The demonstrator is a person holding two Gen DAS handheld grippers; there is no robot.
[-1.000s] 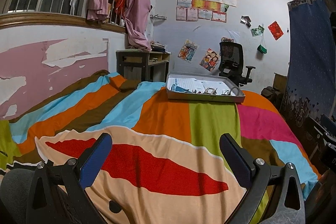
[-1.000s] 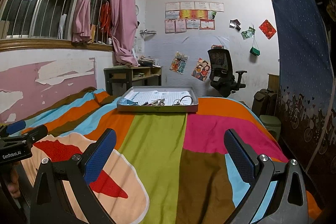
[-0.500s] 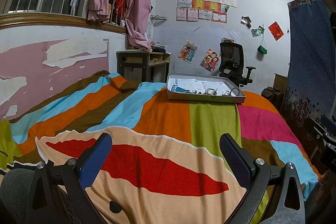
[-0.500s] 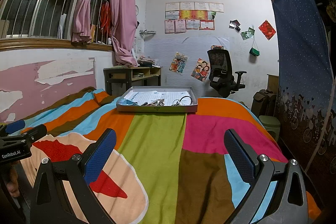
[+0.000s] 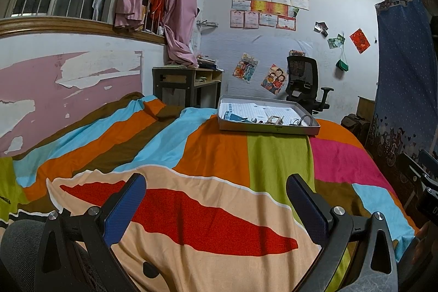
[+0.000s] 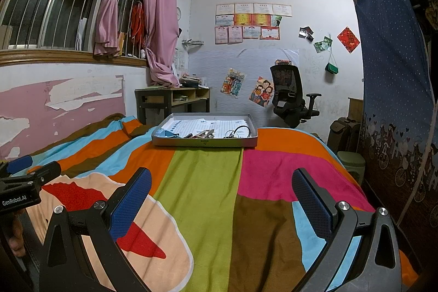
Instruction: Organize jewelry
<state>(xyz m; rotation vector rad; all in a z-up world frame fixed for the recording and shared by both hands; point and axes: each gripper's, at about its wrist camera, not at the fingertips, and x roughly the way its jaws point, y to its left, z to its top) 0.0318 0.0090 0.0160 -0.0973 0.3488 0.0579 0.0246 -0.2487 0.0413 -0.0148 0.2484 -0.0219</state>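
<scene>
A shallow grey tray (image 5: 269,128) (image 6: 205,142) lies at the far end of the striped bedspread (image 5: 219,163) (image 6: 208,182). It is lined with gridded paper and holds small jewelry pieces: a blue piece (image 5: 232,117) (image 6: 165,133), metal clips (image 5: 275,120) (image 6: 205,133) and dark looped cords (image 5: 303,120) (image 6: 239,131). My left gripper (image 5: 216,199) hangs open over the near end of the bed, far from the tray, holding nothing. Also far short of the tray, my right gripper (image 6: 221,196) is open and holds nothing. The left gripper's body (image 6: 24,188) shows at the left edge of the right wrist view.
A wooden desk (image 5: 189,85) (image 6: 169,100) stands beyond the bed on the left under pink curtains (image 6: 161,18). Behind the tray is a black office chair (image 5: 303,84) (image 6: 290,95). A blue patterned curtain (image 6: 394,100) hangs along the right side. The peeling wall (image 5: 68,84) borders the bed's left side.
</scene>
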